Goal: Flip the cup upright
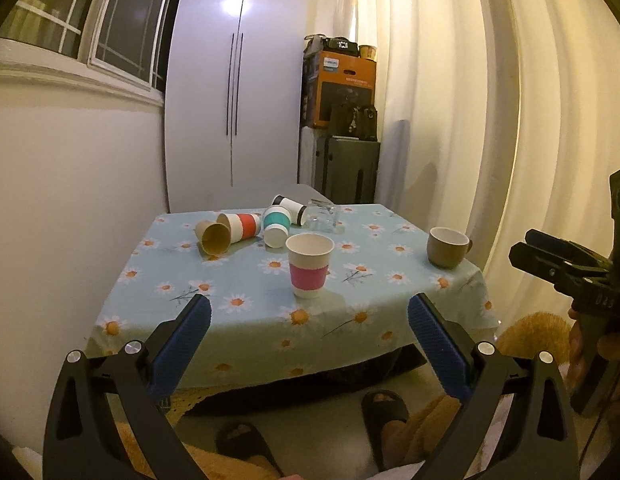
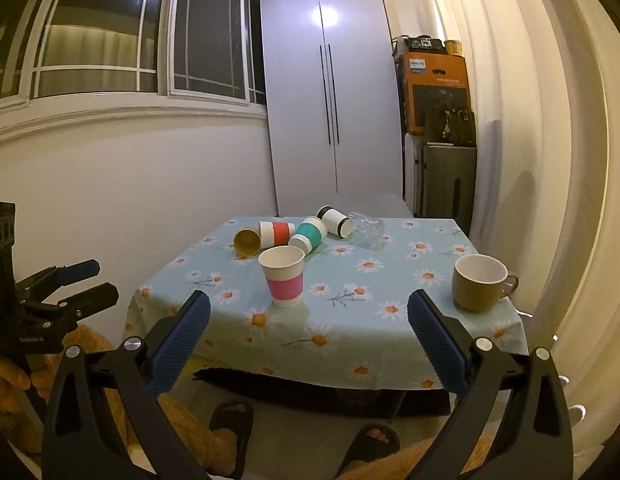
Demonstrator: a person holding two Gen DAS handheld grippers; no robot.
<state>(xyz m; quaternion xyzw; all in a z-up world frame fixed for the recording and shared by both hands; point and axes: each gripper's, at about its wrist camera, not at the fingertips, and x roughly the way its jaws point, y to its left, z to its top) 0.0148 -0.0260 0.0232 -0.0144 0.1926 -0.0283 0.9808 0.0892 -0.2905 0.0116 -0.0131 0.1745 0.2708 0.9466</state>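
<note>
Daisy tablecloth (image 1: 270, 320) fills mid-frame — both my grippers, left (image 1: 309, 316) and right (image 2: 309, 314), hang wide open, empty, short of it. Pink-banded cup (image 1: 309, 270) stands upright at center; behind it four paper cups (image 1: 246, 229) lie tipped — brown mug (image 1: 447, 246) right.

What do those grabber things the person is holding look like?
The left gripper and the right gripper look the same: black plastic arms shaped like a V, with silver round bolts. Each finger ends in a blue bumpy pad. Seen from the side, the right gripper has small pale lettering on its black body. No cables show.
</note>
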